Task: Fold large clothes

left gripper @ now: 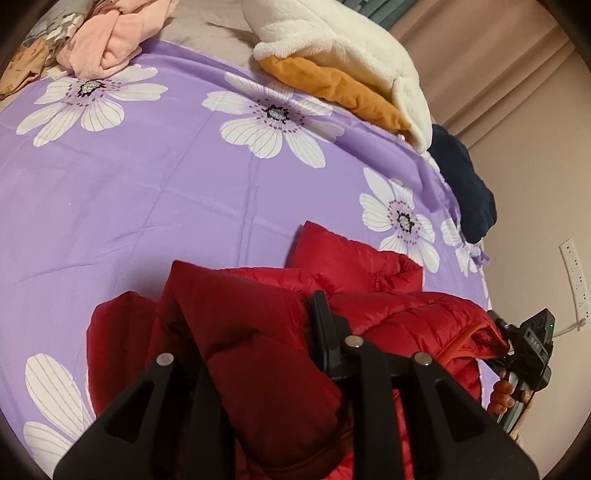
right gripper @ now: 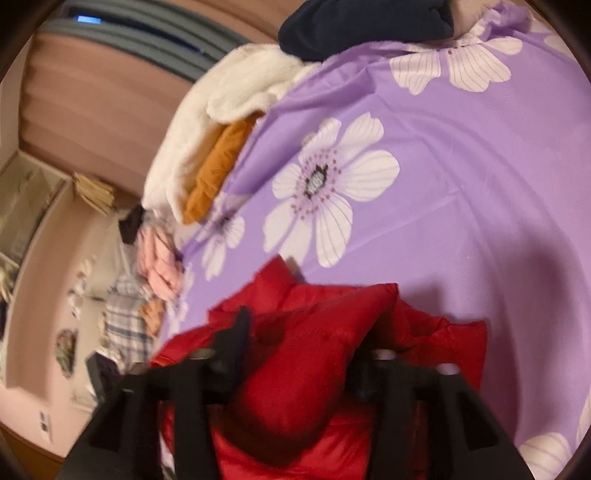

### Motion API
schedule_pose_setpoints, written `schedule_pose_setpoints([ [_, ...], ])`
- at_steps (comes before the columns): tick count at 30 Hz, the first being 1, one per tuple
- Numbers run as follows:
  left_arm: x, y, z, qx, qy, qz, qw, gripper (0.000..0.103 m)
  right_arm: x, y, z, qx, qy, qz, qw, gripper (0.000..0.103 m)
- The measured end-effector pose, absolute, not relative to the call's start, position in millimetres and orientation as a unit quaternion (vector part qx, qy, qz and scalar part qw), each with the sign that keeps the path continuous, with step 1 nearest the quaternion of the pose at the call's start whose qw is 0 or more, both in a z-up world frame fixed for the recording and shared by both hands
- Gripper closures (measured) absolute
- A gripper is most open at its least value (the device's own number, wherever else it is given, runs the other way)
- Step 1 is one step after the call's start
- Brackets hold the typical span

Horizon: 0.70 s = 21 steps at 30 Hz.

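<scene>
A red puffer jacket (left gripper: 280, 332) lies bunched on the purple flowered bedsheet (left gripper: 147, 192). My left gripper (left gripper: 258, 332) has a thick fold of the jacket between its fingers and holds it. In the left wrist view my right gripper (left gripper: 517, 350) shows at the right edge, gripping the jacket's hem. In the right wrist view, which is blurred, my right gripper (right gripper: 306, 354) is closed on a red fold of the jacket (right gripper: 314, 369) above the sheet (right gripper: 461, 184).
A white fleece (left gripper: 347, 48) over an orange garment (left gripper: 343, 88) and a dark navy garment (left gripper: 465, 184) lie at the bed's far edge. Pink clothes (left gripper: 114, 33) are piled at the far left. A wall socket strip (left gripper: 574, 273) is on the right.
</scene>
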<state>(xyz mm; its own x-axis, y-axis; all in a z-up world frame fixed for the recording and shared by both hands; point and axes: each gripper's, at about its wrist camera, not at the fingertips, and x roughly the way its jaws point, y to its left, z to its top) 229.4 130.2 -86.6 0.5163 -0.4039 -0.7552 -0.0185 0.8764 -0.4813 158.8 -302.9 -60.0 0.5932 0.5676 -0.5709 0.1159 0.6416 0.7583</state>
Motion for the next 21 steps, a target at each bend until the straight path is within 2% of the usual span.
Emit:
schedule_pose_setpoints([
  [3, 226, 133, -79, -0.230, 0.478, -0.116, 0.840, 0.071, 155, -312, -47, 0.409, 0.411, 0.127, 0.804, 0.039],
  [6, 222, 139, -71, -0.245, 0.475, -0.118, 0.837, 0.049, 153, -315, -39, 0.411, 0.410, 0.115, 0.806, 0.037],
  [7, 220, 141, -68, -0.245, 0.472, -0.111, 0.839, 0.021, 152, -316, -36, 0.406, 0.408, 0.109, 0.810, 0.036],
  [8, 217, 146, -61, -0.242, 0.458, -0.091, 0.850, 0.002, 151, -317, -32, 0.400, 0.407, 0.101, 0.815, 0.033],
  [12, 208, 164, -38, -0.255, 0.425, -0.077, 0.865, 0.001, 143, -321, -16, 0.384, 0.393, 0.079, 0.832, 0.032],
  [15, 195, 159, -27, -0.214, 0.419, -0.072, 0.879, 0.001, 134, -311, 2, 0.341, 0.379, 0.079, 0.857, 0.032],
  [18, 180, 141, -27, -0.155, 0.423, -0.077, 0.889, 0.001, 126, -287, 14, 0.268, 0.380, 0.081, 0.881, 0.032],
  [21, 163, 116, -35, -0.091, 0.422, -0.081, 0.898, 0.001, 113, -248, 19, 0.149, 0.385, 0.074, 0.908, 0.032],
])
